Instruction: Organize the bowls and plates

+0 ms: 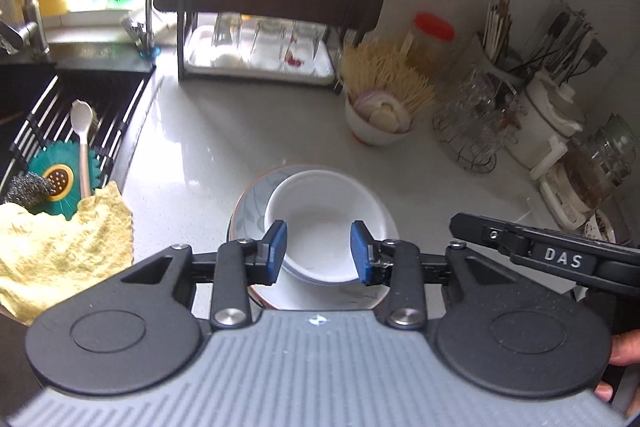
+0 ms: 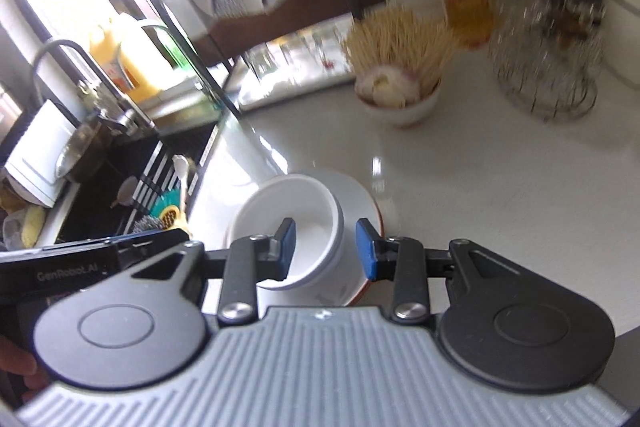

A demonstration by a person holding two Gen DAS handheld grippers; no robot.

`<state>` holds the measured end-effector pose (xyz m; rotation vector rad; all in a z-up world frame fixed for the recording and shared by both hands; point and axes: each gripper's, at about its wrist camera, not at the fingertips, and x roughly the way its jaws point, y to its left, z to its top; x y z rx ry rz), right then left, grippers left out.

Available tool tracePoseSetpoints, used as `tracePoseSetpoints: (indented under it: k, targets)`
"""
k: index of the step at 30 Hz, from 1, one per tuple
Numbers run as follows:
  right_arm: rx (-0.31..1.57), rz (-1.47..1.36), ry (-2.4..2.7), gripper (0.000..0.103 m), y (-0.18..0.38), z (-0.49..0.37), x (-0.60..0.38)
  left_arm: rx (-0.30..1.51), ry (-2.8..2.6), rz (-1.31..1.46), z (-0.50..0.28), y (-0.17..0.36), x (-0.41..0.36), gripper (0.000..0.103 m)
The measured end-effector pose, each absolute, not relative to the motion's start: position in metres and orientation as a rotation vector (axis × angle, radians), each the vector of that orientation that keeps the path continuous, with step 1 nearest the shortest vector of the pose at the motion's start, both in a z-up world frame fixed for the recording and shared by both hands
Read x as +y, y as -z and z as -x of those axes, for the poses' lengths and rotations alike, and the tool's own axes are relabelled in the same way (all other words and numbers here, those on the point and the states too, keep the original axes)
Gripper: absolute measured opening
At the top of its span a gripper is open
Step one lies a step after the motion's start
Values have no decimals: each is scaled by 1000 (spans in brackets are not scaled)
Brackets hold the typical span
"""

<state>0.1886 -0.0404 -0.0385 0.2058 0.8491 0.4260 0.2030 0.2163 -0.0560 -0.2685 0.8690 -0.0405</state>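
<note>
Between the parted pads of the left gripper (image 1: 319,251) nothing is held; the white bowl (image 1: 326,223) sits below them, nested on the patterned plate (image 1: 250,203) on the counter (image 1: 200,147). The right gripper (image 2: 326,249) is likewise parted and empty above the same stack. Both should be drawn clear without the bowl's rim being clipped, probably before other dishes are sought.

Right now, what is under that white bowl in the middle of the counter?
The white bowl sits on a plate with a leaf pattern and a reddish-brown rim, which rests on the counter. The bowl covers the plate's middle, so that part cannot be seen.
</note>
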Motion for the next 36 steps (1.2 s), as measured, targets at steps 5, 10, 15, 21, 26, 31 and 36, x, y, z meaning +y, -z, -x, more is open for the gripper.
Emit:
tracePoseSetpoints:
  k: [5,10,15,21,26,31,36]
  targets:
    - [754,-180,-448,36,11,-154,-59,810,15,287,-165,35,202,40]
    - [699,-175,-473,37,-2,-112,-76,765,-4,270,-121,21,179,40]
    - [654,-163,-484,37,-13,-71,-91,736,-18,269,-75,9,157,40]
    - [606,-163,-465,37,-29,-19,-113,703,-20,267,-22,-5,135,40]
    - [591,-173,-465,37,-35,14,-127,678,-29,269,18,-11,120,40]
    - [574,-165,-451,37,-35,38,-137,671,-34,259,46,-15,108,40]
    - [568,-169,-445,37,-35,55,-145,666,-35,266,70,-18,99,40]
